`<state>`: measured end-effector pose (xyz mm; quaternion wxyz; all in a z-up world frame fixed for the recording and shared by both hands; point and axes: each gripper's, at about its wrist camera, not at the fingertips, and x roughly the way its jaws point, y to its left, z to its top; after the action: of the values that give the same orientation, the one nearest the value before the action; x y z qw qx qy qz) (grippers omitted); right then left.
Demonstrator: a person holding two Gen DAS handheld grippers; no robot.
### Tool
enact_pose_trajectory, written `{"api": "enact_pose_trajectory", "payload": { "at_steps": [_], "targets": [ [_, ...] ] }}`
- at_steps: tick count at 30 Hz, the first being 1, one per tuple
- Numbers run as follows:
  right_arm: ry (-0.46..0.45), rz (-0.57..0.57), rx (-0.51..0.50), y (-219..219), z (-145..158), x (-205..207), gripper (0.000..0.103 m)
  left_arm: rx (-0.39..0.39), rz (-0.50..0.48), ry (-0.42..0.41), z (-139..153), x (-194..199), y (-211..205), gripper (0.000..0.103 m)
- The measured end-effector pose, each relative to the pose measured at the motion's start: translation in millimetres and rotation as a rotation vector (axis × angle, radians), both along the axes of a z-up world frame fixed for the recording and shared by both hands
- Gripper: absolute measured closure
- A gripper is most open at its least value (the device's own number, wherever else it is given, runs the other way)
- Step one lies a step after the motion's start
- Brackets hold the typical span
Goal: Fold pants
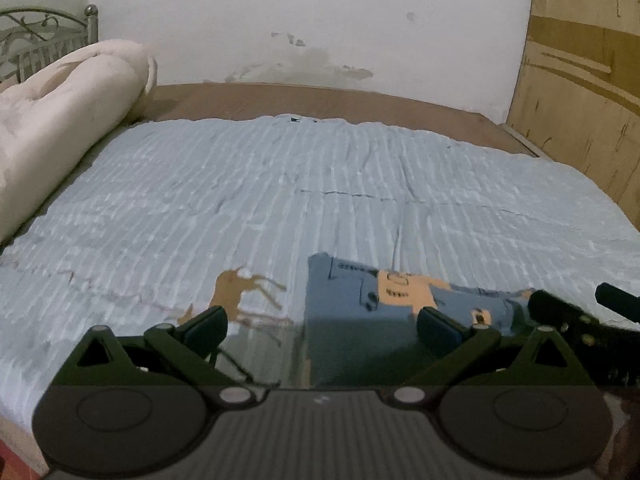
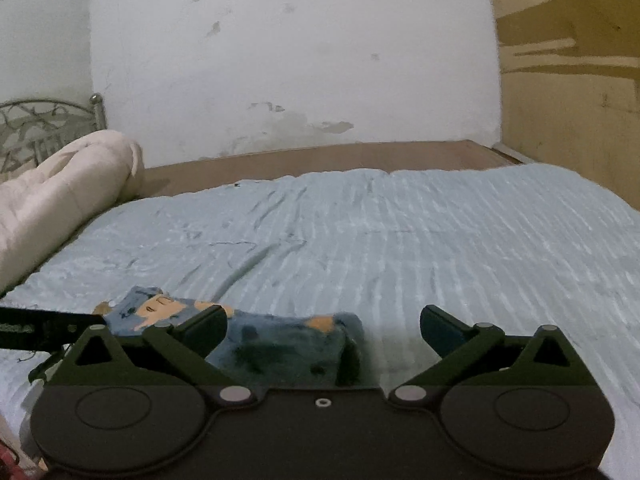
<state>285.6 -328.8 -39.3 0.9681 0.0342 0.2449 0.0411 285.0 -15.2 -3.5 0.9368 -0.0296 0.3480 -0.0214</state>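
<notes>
**A:** What did you have closest in, on my left gripper (image 1: 322, 330)?

**B:** Its fingers (image 1: 204, 330) stood wide apart with nothing between them. Just past them lay the folded jeans (image 1: 352, 312), a compact blue denim bundle with tan patches, on the pale blue ribbed bedspread (image 1: 280, 184) near the bed's near edge. The right finger overlapped the bundle's right side in the picture; I could not tell whether it touched the cloth.

**A:** And my right gripper (image 2: 324, 330)?

**B:** Spread open as well, holding nothing. From the right wrist camera the jeans (image 2: 280, 344) sat behind the left finger (image 2: 204, 330) and reached toward the gap, while the right finger was over bare bedspread (image 2: 440, 240). I saw part of the right gripper (image 1: 560, 312) at the right of the left camera's view, just beside the denim.

**A:** Anything beside the jeans?

**B:** A tan-brown mark (image 1: 240, 292) on the bedspread, just left of the bundle.

**A:** Farther back?

**B:** A rolled cream comforter (image 1: 60, 120) along the left side, a metal scrollwork headboard (image 1: 36, 40) behind it, the brown mattress edge (image 1: 320, 98) beyond the bedspread, then a stained white wall (image 1: 300, 20) and a wooden panel (image 1: 580, 80) at right.
</notes>
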Motion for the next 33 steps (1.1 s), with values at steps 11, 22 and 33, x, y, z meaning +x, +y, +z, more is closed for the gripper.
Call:
{"api": "enact_pose_trajectory", "payload": {
  "at_steps": [11, 22, 33],
  "targets": [
    [0.03, -0.021, -0.182, 15, -26, 16, 0.001, 0.016, 0.023, 0.078, -33, 26, 3, 0.0],
    [-0.024, -0.082, -0.089, -15, -25, -14, 0.001, -0.034, 0.026, 0.058, -23, -9, 14, 0.001],
    [-0.011, -0.103, -0.107, -20, -26, -46, 0.001, -0.047, 0.035, 0.078, -23, -39, 20, 0.001]
  ]
}}
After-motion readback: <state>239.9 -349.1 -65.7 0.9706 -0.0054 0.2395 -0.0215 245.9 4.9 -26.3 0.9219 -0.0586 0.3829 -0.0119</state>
